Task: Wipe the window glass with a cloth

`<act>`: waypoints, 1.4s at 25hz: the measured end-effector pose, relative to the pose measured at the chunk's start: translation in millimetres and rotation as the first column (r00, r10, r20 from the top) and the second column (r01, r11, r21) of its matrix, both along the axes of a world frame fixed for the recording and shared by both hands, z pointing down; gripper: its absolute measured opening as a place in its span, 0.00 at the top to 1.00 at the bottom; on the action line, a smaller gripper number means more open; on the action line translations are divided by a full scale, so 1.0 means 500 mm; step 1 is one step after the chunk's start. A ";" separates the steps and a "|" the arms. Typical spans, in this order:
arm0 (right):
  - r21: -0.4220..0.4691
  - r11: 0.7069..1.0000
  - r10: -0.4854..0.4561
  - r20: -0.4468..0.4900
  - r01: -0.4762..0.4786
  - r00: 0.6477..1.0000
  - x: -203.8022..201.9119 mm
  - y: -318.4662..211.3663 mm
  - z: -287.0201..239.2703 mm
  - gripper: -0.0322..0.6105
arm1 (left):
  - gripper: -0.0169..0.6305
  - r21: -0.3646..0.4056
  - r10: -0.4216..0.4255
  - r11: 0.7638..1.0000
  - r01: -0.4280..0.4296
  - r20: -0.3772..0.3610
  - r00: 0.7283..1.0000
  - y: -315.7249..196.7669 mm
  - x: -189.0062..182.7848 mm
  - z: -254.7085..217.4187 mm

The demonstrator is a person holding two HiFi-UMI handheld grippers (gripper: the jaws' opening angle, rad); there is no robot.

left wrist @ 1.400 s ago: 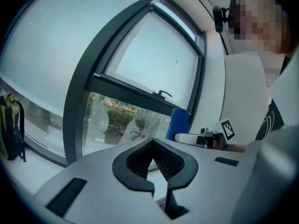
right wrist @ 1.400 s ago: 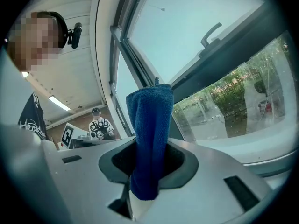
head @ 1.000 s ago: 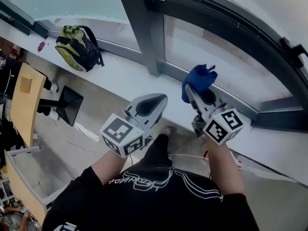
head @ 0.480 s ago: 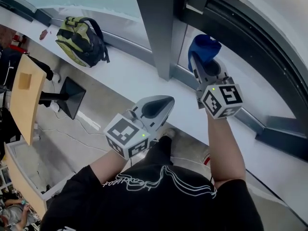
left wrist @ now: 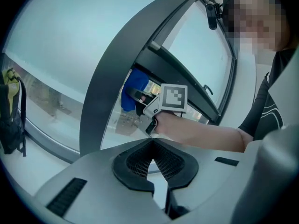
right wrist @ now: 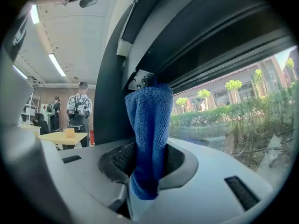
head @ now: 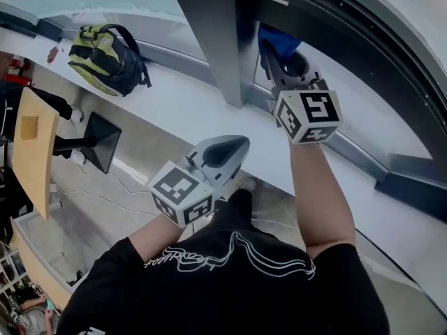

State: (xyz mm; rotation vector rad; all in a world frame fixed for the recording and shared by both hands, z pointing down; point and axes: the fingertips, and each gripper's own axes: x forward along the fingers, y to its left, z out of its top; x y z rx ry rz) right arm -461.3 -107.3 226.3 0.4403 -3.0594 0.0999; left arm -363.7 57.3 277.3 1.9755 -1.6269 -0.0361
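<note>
Blue microfibre cloth (right wrist: 148, 134) stands pinched in the right claw (right wrist: 147, 174), its long axis running straight out along the jaws, its free end pushed up into the top corner of the pane, where the dark frame post (right wrist: 110, 101) meets the upper frame bar. Whether the cloth actually touches the window glass (right wrist: 233, 101) cannot be told from the right gripper view; it looks at least just beside it. From that corner the glass opens out to the cloth's right and downward, with shrubs and brick buildings showing through, so a wiping stroke would most likely have to travel away from the post and across the pane. The left claw (head: 223, 152) hangs low over the white window sill (head: 188, 110), well apart from the glass, its jaws pressed together on nothing; the right arm is plainly the nearer one and the only one carrying the cloth. A green-and-black backpack (head: 105, 58) lies farther along the sill, on the other side of the post.
</note>
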 end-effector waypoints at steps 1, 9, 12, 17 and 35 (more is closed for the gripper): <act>0.002 1.000 0.010 0.004 -0.010 1.000 -0.002 -0.003 -0.004 0.80 | 0.97 -0.003 0.007 1.000 -0.007 -0.001 1.000 -0.001 0.004 0.002; 0.031 0.998 0.051 0.019 -0.051 0.999 0.002 -0.014 -0.018 0.81 | 0.97 -0.013 0.042 0.999 -0.042 -0.010 0.999 -0.007 0.023 0.013; 0.029 0.997 0.076 0.017 -0.077 0.997 0.007 -0.019 -0.020 0.80 | 0.97 -0.012 0.044 0.999 -0.045 -0.024 0.999 -0.010 0.018 0.018; 0.064 0.991 0.120 0.006 -0.120 0.993 0.031 -0.030 -0.018 0.80 | 0.97 -0.011 0.055 0.998 -0.056 -0.033 0.998 -0.025 0.009 0.027; 0.036 0.968 0.245 0.053 -0.247 0.968 0.278 -0.121 -0.004 0.81 | 0.97 -0.038 0.117 0.992 -0.118 -0.034 0.993 -0.110 0.159 0.057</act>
